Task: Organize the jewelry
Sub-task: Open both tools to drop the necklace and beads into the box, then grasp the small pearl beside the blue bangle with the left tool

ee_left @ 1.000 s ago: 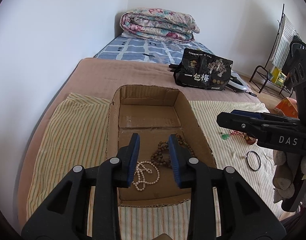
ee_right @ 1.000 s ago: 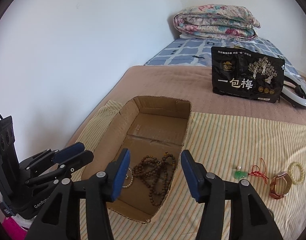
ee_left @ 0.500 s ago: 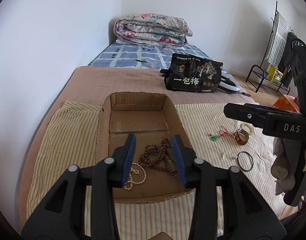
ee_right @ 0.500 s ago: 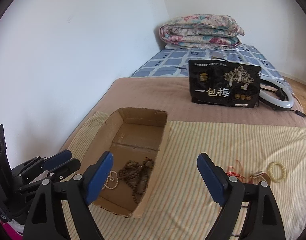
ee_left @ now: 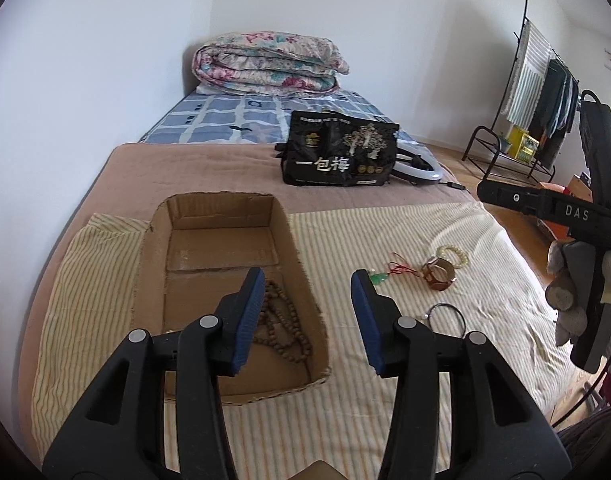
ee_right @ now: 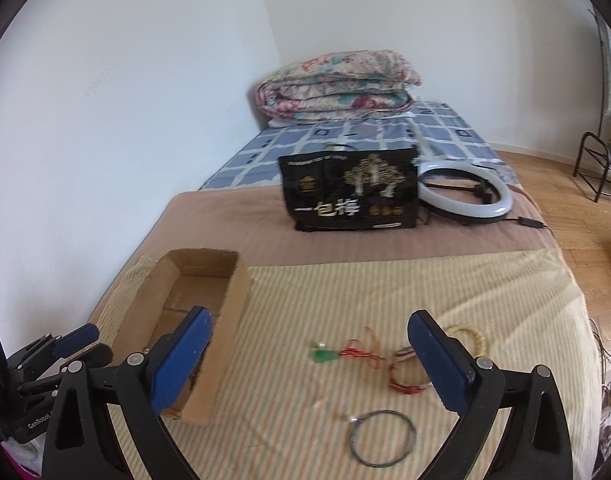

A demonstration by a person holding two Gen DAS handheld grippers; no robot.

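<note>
An open cardboard box [ee_left: 225, 216] [ee_right: 233, 292] lies on a striped cloth and holds a brown bead string [ee_left: 281, 320]. My left gripper [ee_left: 307, 316] is open and empty above the box's right wall. My right gripper [ee_right: 309, 364] is wide open and empty above loose jewelry on the cloth: a green pendant on red cord [ee_right: 325, 356] [ee_left: 379, 278], a brown bracelet [ee_left: 439, 276] [ee_right: 405, 376], a pale bead bracelet [ee_left: 455, 254] [ee_right: 475, 336] and a thin dark ring [ee_right: 383, 438] [ee_left: 445, 318].
A black snack bag [ee_left: 339, 156] [ee_right: 351, 192] stands behind the cloth with a white ring light [ee_right: 465, 192] beside it. A folded floral quilt [ee_left: 265, 64] lies at the bed's far end. The wall runs along the left. A clothes rack [ee_left: 537, 100] stands right.
Both grippers have opened wider and pulled back and right from the box. The right gripper now faces the loose jewelry on the cloth.
</note>
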